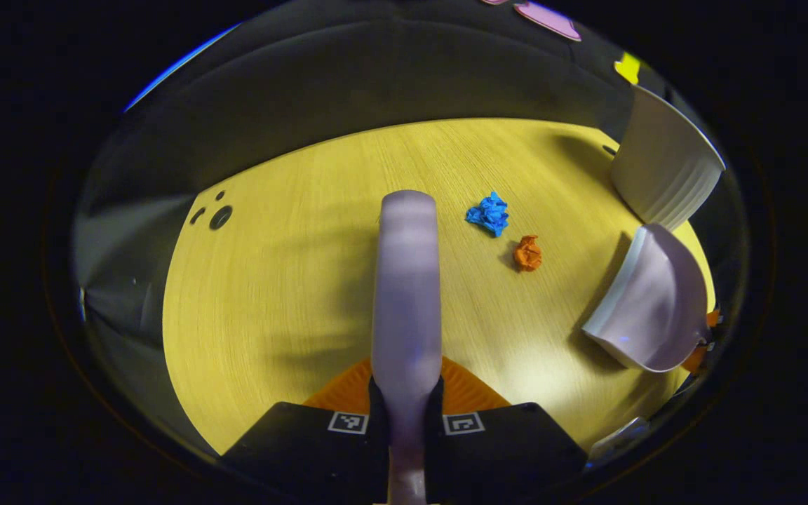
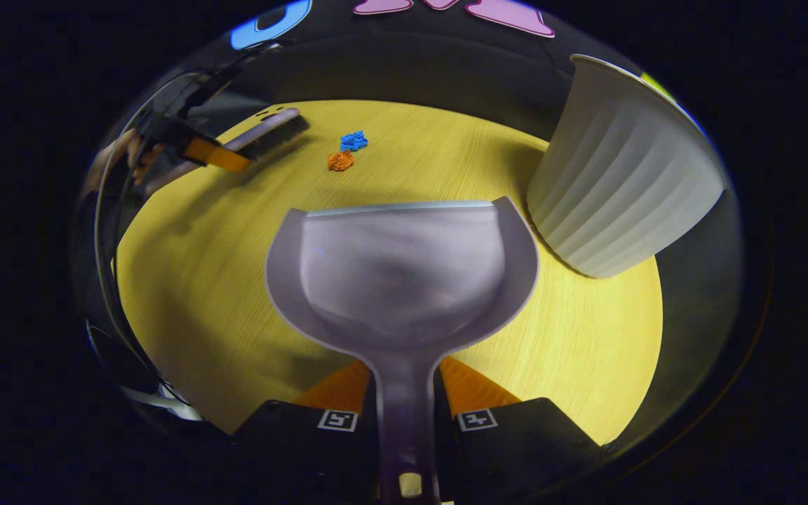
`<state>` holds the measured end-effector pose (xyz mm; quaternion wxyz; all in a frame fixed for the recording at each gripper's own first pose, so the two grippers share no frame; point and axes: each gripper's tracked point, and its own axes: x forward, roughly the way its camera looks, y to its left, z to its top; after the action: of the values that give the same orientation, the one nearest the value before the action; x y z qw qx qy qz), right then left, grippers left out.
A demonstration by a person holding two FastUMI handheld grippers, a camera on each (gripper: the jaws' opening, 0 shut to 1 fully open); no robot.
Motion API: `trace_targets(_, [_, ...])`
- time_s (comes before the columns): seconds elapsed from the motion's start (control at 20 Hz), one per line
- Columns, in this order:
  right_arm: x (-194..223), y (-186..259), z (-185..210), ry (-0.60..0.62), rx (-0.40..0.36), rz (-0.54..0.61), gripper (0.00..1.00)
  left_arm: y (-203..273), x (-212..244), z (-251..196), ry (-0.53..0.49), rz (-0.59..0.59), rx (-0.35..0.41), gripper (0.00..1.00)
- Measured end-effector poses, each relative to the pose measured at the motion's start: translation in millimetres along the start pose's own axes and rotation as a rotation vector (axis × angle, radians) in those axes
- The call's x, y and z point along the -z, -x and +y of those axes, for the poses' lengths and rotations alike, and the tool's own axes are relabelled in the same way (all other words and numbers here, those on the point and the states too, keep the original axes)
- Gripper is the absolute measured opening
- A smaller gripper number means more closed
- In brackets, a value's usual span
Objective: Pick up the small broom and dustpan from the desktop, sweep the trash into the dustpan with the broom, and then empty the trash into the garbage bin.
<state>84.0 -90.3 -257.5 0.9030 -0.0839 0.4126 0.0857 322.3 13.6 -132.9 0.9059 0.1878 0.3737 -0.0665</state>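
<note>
On bench [image 1: 271,280], left tool [image 1: 406,400] gripping broom [image 1: 407,280], right tool [image 2: 407,414] clamping dustpan [image 2: 404,280]; blue scrap [image 1: 489,213] and orange scrap [image 1: 527,253] lying between them, bin [image 2: 621,182] standing beside dustpan.

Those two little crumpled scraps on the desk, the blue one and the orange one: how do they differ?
The blue scrap looks slightly larger and more spread out; the orange scrap is a tighter ball. The orange one lies nearer the dustpan, the blue one farther off. Both are crumpled, lie close together on the desk and are unswept.
</note>
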Motion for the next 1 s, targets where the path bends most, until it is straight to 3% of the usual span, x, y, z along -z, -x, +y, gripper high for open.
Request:
trace_targets(0.25, [8, 0, 0, 0.064, -0.051, 0.034, 0.36, -42, -42, 7, -0.231, 0.028, -0.015, 0.24])
trace_targets(0.4, [12, -6, 3, 0.084, -0.076, 0.051, 0.36, -55, -68, -6, -0.393, 0.011, 0.028, 0.24])
trace_targets(0.6, [10, -2, 5, 0.086, -0.098, 0.051, 0.4, -55, -76, -43, -0.518, 0.016, 0.167, 0.24])
trace_targets(0.8, [7, -1, 5, 0.104, -0.103, 0.049, 0.36, -39, -54, -91, -0.567, 0.061, 0.318, 0.25])
trace_targets(0.95, [9, 0, 5, 0.116, -0.099, 0.045, 0.4, -27, -31, -132, -0.609, 0.1, 0.405, 0.24])
trace_targets(1.0, [9, 0, 5, 0.118, -0.098, 0.043, 0.36, -20, -21, -147, -0.617, 0.112, 0.434, 0.25])
